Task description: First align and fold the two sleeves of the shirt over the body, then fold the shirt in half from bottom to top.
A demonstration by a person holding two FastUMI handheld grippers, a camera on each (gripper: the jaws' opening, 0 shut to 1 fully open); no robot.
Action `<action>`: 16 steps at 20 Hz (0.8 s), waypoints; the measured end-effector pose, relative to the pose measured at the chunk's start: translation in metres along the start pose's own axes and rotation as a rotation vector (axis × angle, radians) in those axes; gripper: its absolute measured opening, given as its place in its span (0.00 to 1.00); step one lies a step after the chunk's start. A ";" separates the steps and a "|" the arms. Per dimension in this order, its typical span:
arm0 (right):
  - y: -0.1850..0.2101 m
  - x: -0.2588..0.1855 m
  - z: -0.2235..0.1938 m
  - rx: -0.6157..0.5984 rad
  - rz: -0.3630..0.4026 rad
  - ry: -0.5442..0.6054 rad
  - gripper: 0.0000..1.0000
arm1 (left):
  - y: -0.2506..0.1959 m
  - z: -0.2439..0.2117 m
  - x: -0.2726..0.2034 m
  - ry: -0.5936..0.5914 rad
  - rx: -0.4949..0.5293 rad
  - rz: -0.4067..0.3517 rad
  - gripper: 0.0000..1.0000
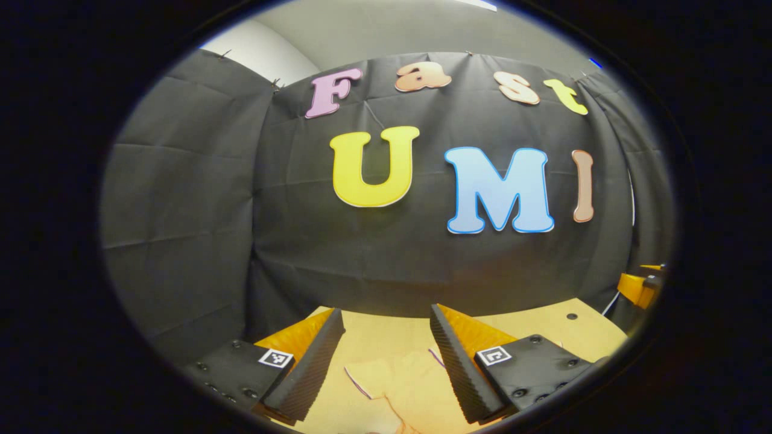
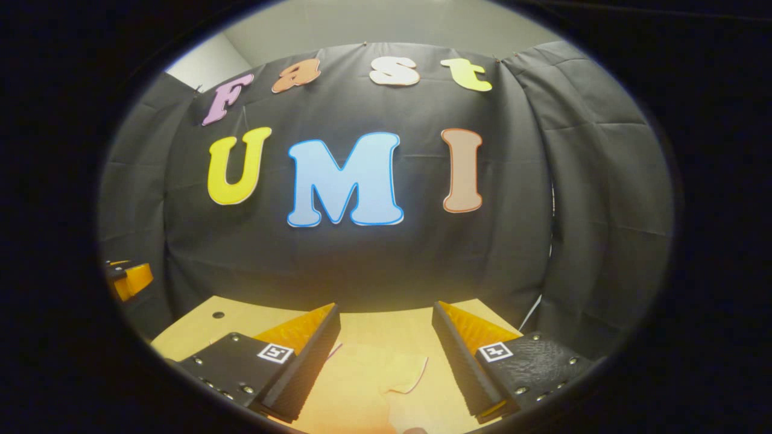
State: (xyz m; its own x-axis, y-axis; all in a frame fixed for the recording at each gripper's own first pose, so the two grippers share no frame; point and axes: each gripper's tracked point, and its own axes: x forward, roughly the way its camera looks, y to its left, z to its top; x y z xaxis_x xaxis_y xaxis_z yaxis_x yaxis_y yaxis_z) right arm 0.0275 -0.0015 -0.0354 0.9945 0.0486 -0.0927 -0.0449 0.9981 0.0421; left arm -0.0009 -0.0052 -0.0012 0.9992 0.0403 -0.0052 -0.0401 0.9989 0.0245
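Observation:
A pale peach shirt (image 1: 401,386) lies flat on the wooden table (image 1: 543,328), low in the left gripper view, with a sleeve edge trimmed in a dark line. My left gripper (image 1: 386,322) hovers above it, open, nothing between its fingers. In the right gripper view the same shirt (image 2: 386,380) shows a sleeve end between the fingers. My right gripper (image 2: 386,316) is open too, held above the cloth and apart from it. The right gripper (image 1: 642,286) peeks in at the far right edge of the left gripper view, and the left gripper (image 2: 126,278) at the far left of the right gripper view.
The black cloth wall (image 1: 374,253) stands close behind the table's far edge. A small dark hole (image 1: 571,316) marks the tabletop at the back right; the same hole (image 2: 218,314) appears in the right gripper view. A white cable (image 2: 534,310) hangs by the wall.

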 end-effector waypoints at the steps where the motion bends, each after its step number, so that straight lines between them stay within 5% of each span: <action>1: -0.001 0.002 -0.002 -0.003 0.001 0.010 0.96 | 0.001 -0.001 0.000 0.002 -0.002 -0.001 0.93; 16: -0.015 0.078 -0.087 -0.017 0.034 0.257 0.96 | 0.025 -0.003 -0.021 0.018 0.009 0.051 0.94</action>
State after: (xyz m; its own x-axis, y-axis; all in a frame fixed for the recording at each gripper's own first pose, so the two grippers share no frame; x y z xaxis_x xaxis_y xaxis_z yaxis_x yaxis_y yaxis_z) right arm 0.0975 -0.0093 -0.1294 0.9358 0.0882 -0.3412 -0.0818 0.9961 0.0331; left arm -0.0231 0.0187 -0.0031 0.9956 0.0912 -0.0213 -0.0904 0.9953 0.0342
